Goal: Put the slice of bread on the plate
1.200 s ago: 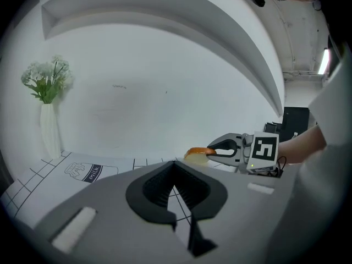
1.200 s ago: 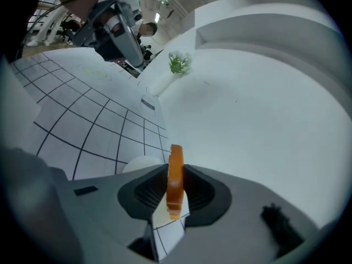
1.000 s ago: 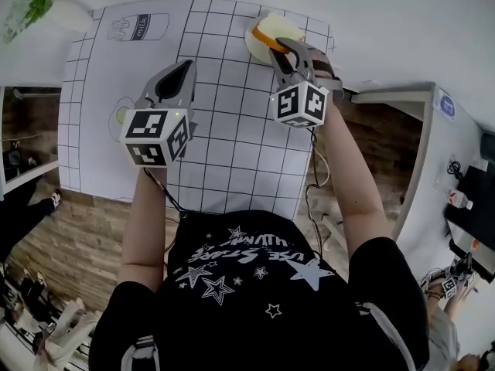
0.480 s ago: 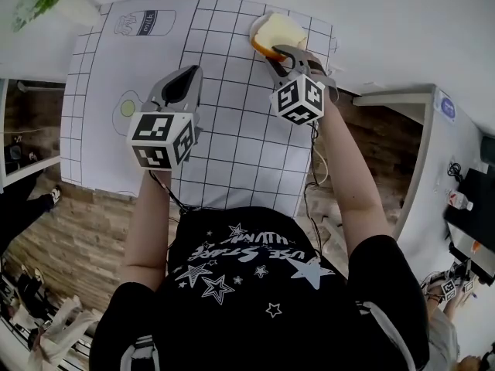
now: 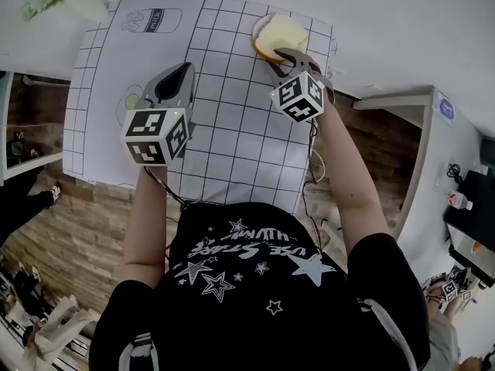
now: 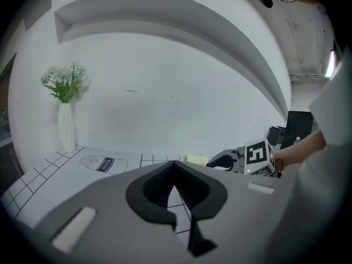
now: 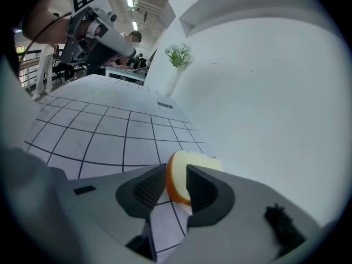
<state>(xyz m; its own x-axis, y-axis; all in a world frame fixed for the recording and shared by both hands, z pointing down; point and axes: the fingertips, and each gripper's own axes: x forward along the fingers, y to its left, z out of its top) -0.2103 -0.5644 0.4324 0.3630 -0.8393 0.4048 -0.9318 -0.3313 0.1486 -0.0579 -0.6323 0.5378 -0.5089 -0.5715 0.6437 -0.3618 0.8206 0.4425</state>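
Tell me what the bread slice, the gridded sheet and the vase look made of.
Bread slice: likely a foam or plastic prop, going by its smooth pale face and bright orange crust; real bread is not ruled out.
Gridded sheet: thin matte paper or vinyl, lying flat, with printed black lines and drawings.
Vase: smooth white, perhaps ceramic or plastic; too small to tell.

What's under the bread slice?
A white plate: only a thin rim peeks out beside the bread slice; the rest is covered. The right gripper, its jaws opening round the crust, hides the near edge too.
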